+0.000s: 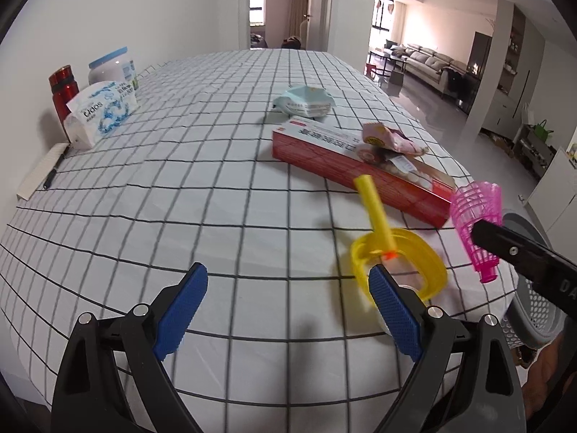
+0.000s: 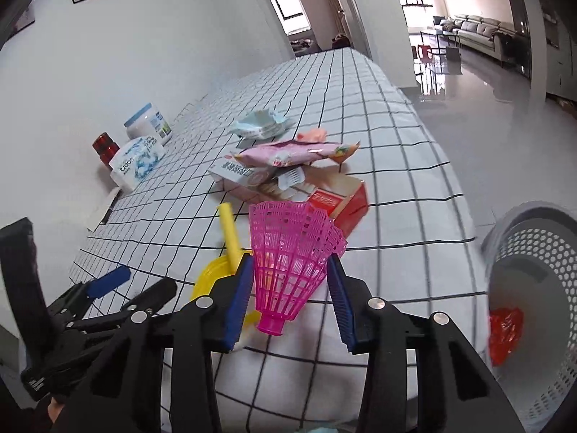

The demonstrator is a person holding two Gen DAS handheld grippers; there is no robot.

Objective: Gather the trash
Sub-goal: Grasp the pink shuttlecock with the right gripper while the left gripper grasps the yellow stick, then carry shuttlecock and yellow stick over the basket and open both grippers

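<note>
Right gripper [image 2: 288,299]: clamped on the pink shuttlecock [image 2: 292,259], so it can be carried.
Left gripper [image 1: 288,310]: held wide apart, nothing inside.
Bin [image 2: 541,288]: kept just right, for trash.

L gripper [image 1: 288,310] fingers spread wide over checked surface [image 1: 162,198], nothing btwn them. Yellow lid w/ straw [image 1: 393,252] just beside its R finger. Pink shuttlecock [image 1: 476,223] held by R gripper, near red box [image 1: 360,173].

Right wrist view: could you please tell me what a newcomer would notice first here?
The pink mesh shuttlecock, gripped between the right gripper's jaws above the checked tablecloth. Just behind it lies a yellow plastic piece, and at the right a perforated grey basket holds something red.
</note>
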